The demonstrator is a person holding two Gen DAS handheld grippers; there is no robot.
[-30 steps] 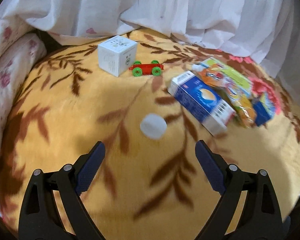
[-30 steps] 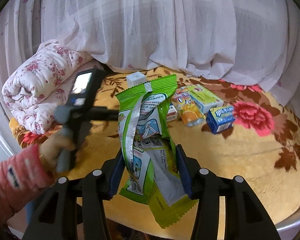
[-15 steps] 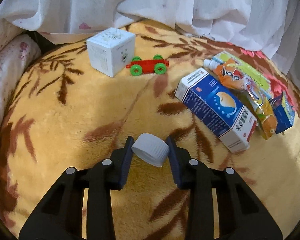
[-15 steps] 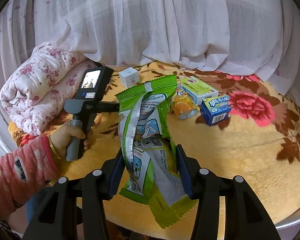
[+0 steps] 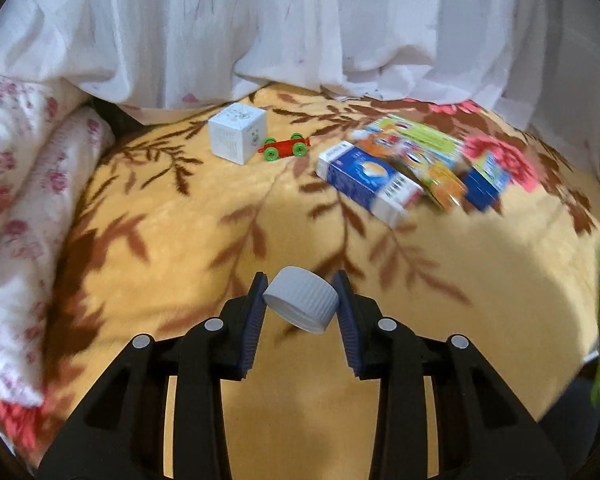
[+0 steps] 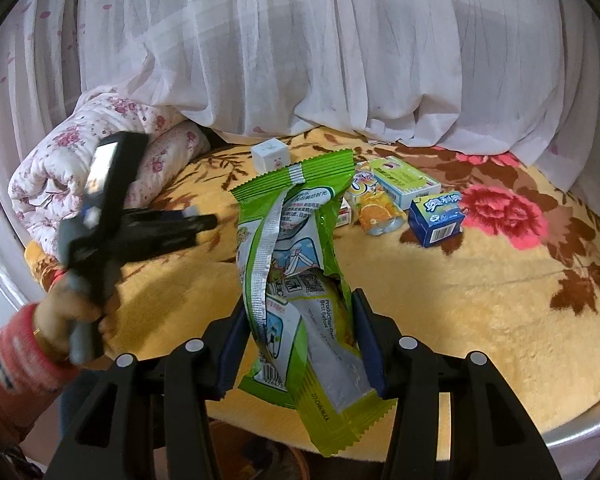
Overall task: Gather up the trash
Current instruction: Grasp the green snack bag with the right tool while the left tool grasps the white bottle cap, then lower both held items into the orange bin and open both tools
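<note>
With the left gripper [image 5: 301,305] fingers clamped on the tilted grey ribbed plastic bottle cap [image 5: 301,299] between them, just keep that squeeze steady and carry it over to the green crinkly snack wrapper bag [image 6: 300,280] pinched between the right gripper [image 6: 300,354] fingers.

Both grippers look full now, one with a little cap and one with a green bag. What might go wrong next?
The white bottle cap sits tilted in the left gripper, so it might pop out. The green snack bag in the right gripper is limp and could slide free. With both full, the blue carton must wait.
</note>
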